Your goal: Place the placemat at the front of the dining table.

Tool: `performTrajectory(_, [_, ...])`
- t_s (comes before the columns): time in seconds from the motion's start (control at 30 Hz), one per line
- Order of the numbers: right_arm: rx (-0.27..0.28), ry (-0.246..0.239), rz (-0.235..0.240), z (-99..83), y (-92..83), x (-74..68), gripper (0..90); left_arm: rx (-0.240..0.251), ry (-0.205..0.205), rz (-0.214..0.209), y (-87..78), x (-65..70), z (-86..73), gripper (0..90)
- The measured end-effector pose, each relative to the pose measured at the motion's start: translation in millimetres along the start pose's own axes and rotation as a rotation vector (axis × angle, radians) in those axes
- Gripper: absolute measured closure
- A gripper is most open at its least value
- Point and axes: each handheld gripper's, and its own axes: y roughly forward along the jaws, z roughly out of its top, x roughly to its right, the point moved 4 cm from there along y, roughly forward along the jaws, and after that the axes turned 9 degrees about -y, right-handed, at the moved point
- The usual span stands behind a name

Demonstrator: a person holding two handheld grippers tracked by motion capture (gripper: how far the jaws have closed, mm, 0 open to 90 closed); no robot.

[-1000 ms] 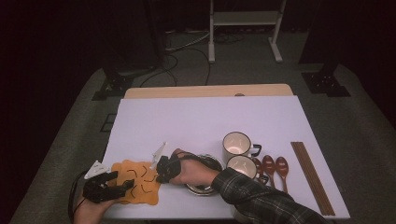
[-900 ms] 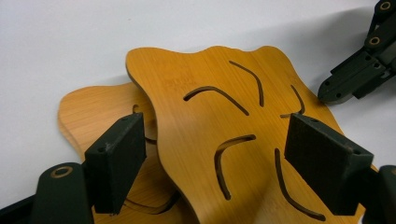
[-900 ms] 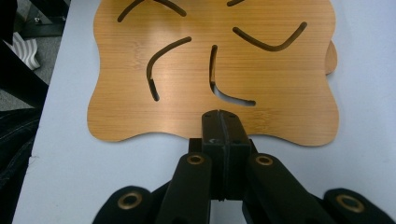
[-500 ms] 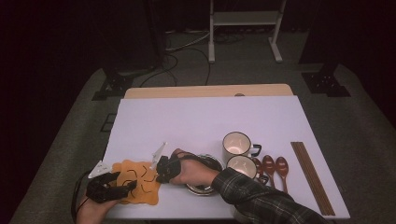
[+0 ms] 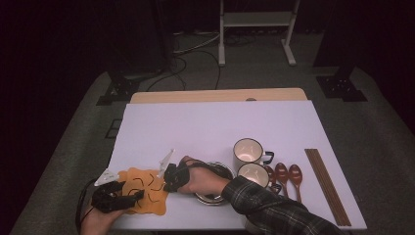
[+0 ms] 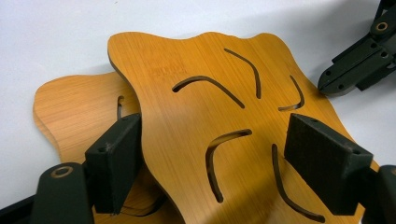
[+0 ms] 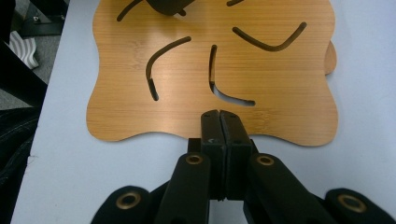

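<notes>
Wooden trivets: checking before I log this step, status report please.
Left tongs open, straddling top trivet. Right tongs shut, tips at its edge. Second trivet underneath, offset. Nothing in the way.

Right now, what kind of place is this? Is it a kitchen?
Probably not a kitchen: more likely a dark studio set up for recording. A white table holds wooden trivets, mugs and spoons, with cables and stand legs on the floor behind.

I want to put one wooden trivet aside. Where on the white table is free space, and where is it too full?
The far half of the white table is bare, from the mugs back to the wooden edge. The near strip is crowded: trivets with both grippers at left, then metal bowl, spoons and chopsticks at right.
</notes>
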Motion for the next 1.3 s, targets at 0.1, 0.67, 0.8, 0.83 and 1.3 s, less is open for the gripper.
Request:
performTrajectory(0.1, [0.0, 0.0, -0.001, 0.0, 0.0, 0.1, 87.8, -0.008, 0.006, 0.016, 0.6, 2.2, 0.7, 20.0])
performTrajectory(0.67, [-0.018, -0.01, -0.018, -0.2, -0.3, 0.5, 81.7, 0.026, -0.026, -0.012, -6.1, 7.1, 6.8, 19.8])
performTrajectory(0.8, [-0.018, -0.015, -0.02, -0.1, -0.2, 0.6, 80.9, 0.039, -0.03, -0.021, -8.3, 9.3, 8.6, 19.3])
performTrajectory(0.83, [-0.018, -0.017, -0.019, -0.1, -0.2, 0.6, 80.6, 0.04, -0.031, -0.023, -8.6, 9.6, 8.9, 19.3])
performTrajectory(1.3, [-0.021, -0.018, -0.021, -0.1, -0.2, 0.6, 79.1, 0.046, -0.046, -0.047, -10.6, 14.0, 11.9, 19.1])
